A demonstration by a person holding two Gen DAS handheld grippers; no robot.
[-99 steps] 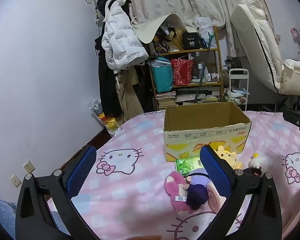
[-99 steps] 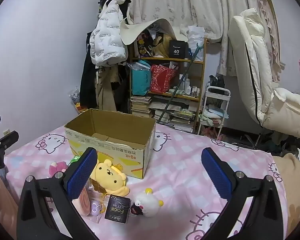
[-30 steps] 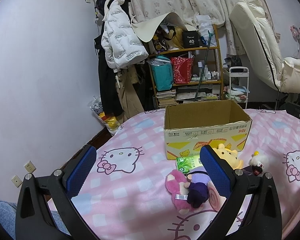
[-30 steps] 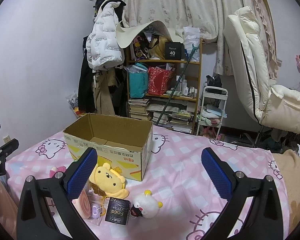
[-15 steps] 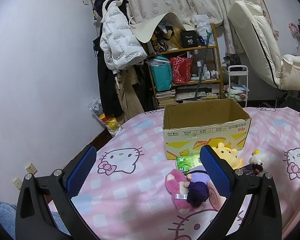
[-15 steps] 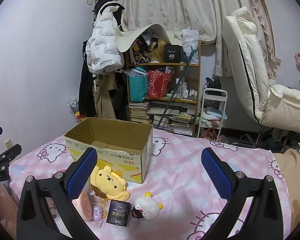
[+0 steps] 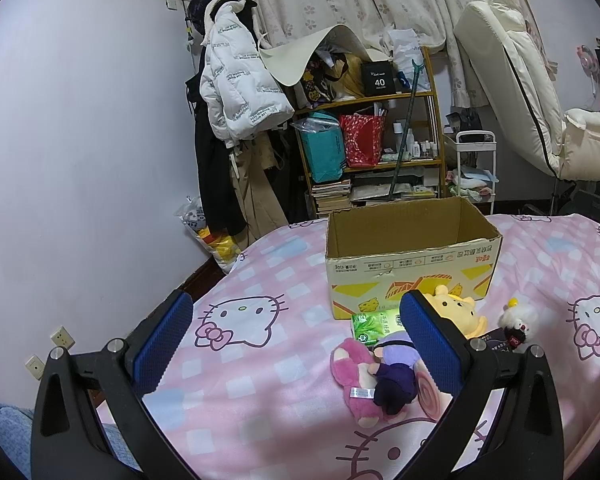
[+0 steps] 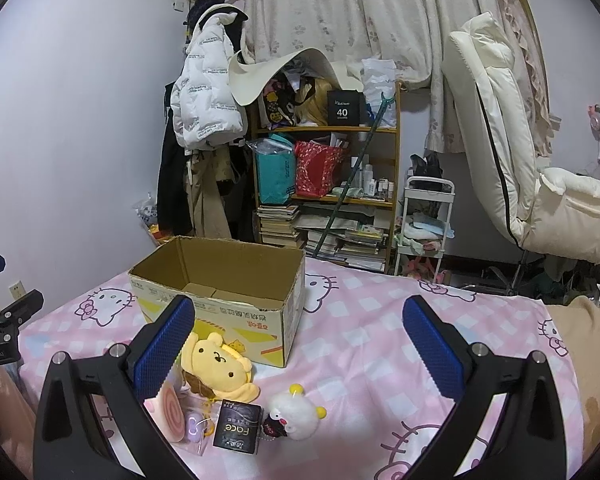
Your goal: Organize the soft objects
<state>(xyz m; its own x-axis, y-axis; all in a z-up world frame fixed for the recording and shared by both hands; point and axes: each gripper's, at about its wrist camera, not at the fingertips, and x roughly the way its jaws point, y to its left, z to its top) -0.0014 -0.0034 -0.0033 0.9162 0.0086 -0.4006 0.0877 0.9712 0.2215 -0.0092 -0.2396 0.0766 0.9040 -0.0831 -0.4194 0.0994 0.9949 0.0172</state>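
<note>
Nothing on the bed [image 7: 260, 360] has shifted since the earlier frames; both tools have only drifted slightly. Left tool [image 7: 296, 344] and right tool [image 8: 298, 344] hang above the bed, each gaping wide and holding nothing. Only the left view shows the pink plush [image 7: 354, 378], the purple doll [image 7: 394, 378] across it and a green packet [image 7: 374, 324]. Only the right view shows the box's [image 8: 220, 308] floor and a black carton [image 8: 238, 426] in full. A yellow plush [image 8: 216, 364] leans against the box front; the white plush [image 8: 298, 410] lies below the right tool, while a pink roll [image 8: 168, 412] is partly hidden behind its left finger.
</note>
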